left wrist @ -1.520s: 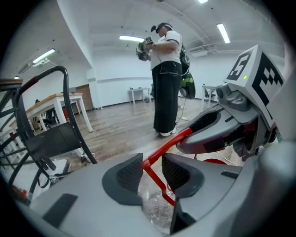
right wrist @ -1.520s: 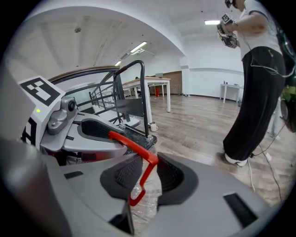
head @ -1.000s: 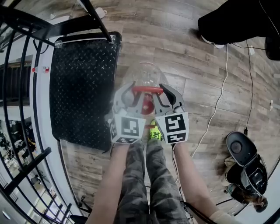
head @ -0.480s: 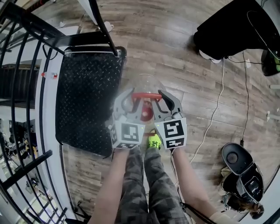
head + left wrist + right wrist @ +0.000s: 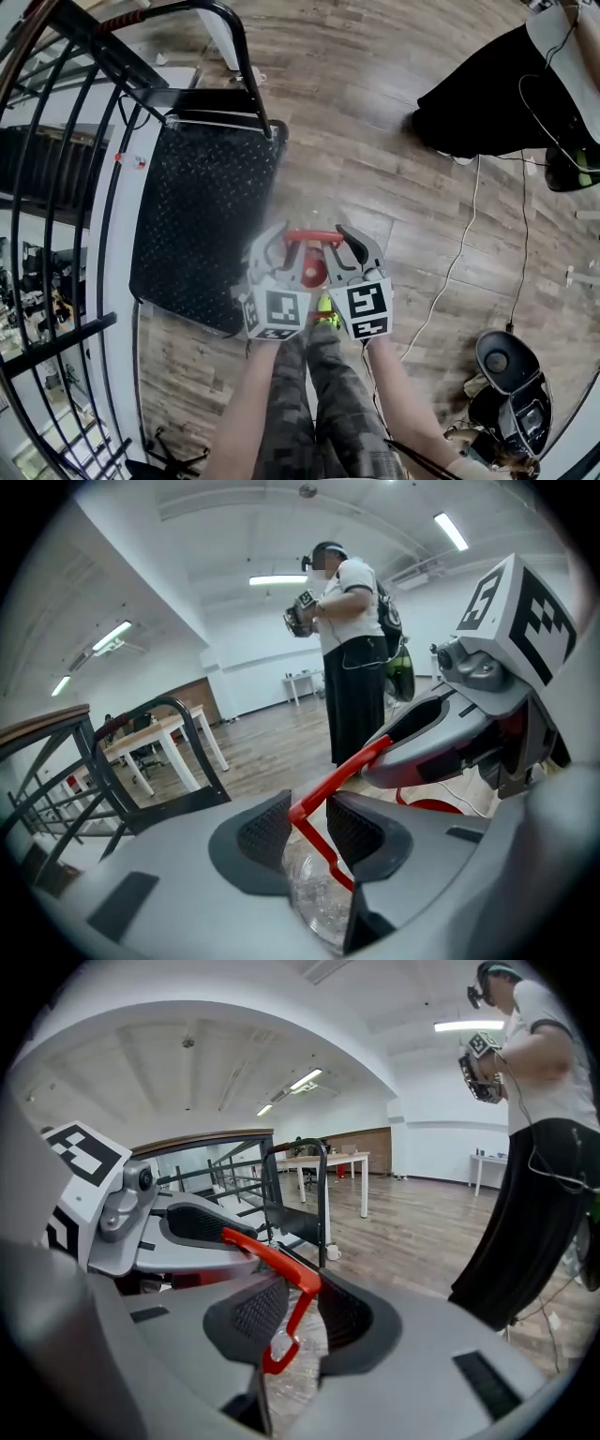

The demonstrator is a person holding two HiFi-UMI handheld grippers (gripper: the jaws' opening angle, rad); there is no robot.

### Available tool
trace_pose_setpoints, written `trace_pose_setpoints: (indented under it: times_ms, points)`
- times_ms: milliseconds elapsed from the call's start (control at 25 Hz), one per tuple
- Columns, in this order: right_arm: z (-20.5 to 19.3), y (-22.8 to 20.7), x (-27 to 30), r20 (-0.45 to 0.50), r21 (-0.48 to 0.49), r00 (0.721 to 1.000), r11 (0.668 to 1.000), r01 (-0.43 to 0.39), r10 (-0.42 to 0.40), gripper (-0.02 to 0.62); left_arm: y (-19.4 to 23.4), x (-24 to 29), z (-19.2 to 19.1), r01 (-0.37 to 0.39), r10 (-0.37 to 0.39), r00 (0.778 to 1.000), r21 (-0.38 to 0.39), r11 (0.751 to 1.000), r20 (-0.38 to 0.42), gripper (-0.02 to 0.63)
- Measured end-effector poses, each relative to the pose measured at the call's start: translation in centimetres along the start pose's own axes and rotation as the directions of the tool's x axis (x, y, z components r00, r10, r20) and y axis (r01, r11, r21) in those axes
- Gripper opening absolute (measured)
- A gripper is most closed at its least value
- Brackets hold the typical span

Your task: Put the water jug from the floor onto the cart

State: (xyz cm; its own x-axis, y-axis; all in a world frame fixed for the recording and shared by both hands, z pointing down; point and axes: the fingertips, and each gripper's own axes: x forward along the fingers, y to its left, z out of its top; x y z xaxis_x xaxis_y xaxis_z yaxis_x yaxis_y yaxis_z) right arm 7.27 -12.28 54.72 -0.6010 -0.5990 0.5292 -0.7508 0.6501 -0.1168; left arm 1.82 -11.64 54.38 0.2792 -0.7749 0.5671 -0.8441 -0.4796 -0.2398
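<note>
Both left tongs (image 5: 309,829), just tightened, and right tongs (image 5: 300,1312) are clenched on the handle (image 5: 314,236) of the water jug (image 5: 317,897), held off the floor (image 5: 394,122); level carriage is advised toward the cart (image 5: 202,216) at 10 o'clock.

no legible text, no brands, no numbers
</note>
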Motion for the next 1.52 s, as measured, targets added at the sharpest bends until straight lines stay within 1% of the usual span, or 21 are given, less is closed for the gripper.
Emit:
trace_pose_setpoints:
  times_ms: [160, 560, 800, 1000, 1320, 1520]
  points:
    - [2.0, 1.1, -1.5, 0.007, -0.021, 1.0, 0.999, -0.027, 0.027, 0.103, 0.6, -2.3, 1.4, -0.03, 0.03, 1.0, -0.011, 0.999, -0.001, 0.12]
    - [10.0, 2.3, -4.9, 0.053, -0.071, 0.996, 0.995, -0.067, 0.071, 0.103, 3.8, -7.0, 8.0, -0.105, 0.105, 0.994, -0.015, 0.994, 0.034, 0.117]
    - [12.3, 3.7, -5.9, 0.048, -0.091, 0.994, 0.992, -0.091, 0.096, 0.103, 5.0, -9.2, 9.4, -0.121, 0.123, 0.992, -0.037, 0.992, 0.037, 0.115]
    - [14.9, 5.0, -8.3, 0.064, -0.094, 0.989, 0.987, -0.128, 0.134, 0.103, 5.4, -12.1, 11.6, -0.15, 0.151, 0.989, -0.024, 0.988, 0.01, 0.115]
    - [17.1, 7.4, -8.5, 0.068, -0.111, 0.981, 0.979, -0.173, 0.181, 0.103, 7.4, -14.8, 11.9, -0.196, 0.196, 0.981, -0.053, 0.979, 0.006, 0.114]
    - [17.2, 9.8, -6.0, 0.042, -0.146, 0.979, 0.97, -0.194, 0.202, 0.103, 9.7, -15.3, 9.4, -0.213, 0.212, 0.977, -0.093, 0.973, -0.013, 0.112]
